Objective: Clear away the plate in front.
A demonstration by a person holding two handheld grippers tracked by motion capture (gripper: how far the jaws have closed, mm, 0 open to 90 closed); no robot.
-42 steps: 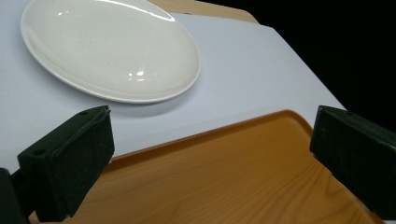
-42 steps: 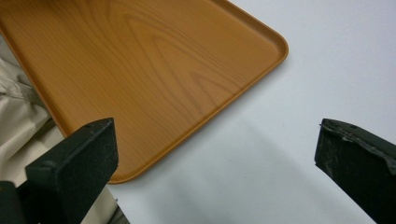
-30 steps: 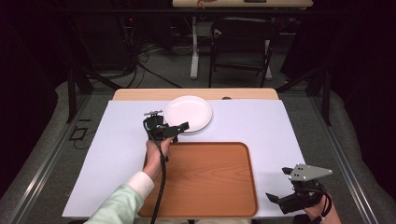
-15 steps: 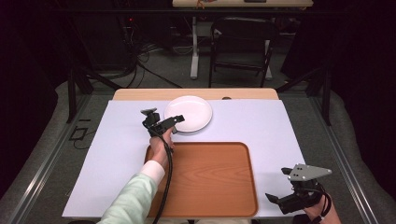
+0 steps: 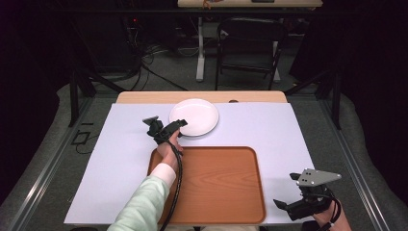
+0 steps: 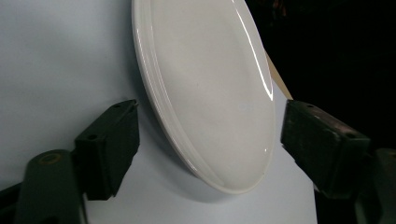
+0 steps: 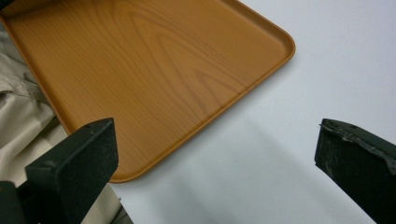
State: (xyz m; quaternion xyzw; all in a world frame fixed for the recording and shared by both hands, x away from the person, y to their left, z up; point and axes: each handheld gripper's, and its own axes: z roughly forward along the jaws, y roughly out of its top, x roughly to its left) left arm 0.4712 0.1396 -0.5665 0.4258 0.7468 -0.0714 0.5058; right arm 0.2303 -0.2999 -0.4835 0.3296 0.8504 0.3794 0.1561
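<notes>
Left gripper (image 5: 179,126) sat at the near-left edge of the white plate (image 5: 194,116), jaws straddling the rim. In the left gripper view the plate (image 6: 205,93) lay between the two black jaws, with a clear gap on both sides, so the pads were not pressing on it. The jaws had just been closing in on the rim, grip not made. Plate rested flat on the pale blue table cover (image 5: 120,159), just ahead of the left gripper, beyond the far edge of the wooden tray (image 5: 216,183).

Right gripper (image 5: 284,206) hung near the table's front right corner, well apart from the plate, just to the right of the tray. In the right gripper view its jaws stood wide apart with nothing between them, tray corner (image 7: 261,51) and bare cover ahead of them.

Progress, judged: early. Reach to the plate looked done, pinch on the rim only under way. Left to do, likely: finish clamping, lift, carry the plate back toward the person and set it on the tray, which held nothing. Right gripper idle, no part taken.
</notes>
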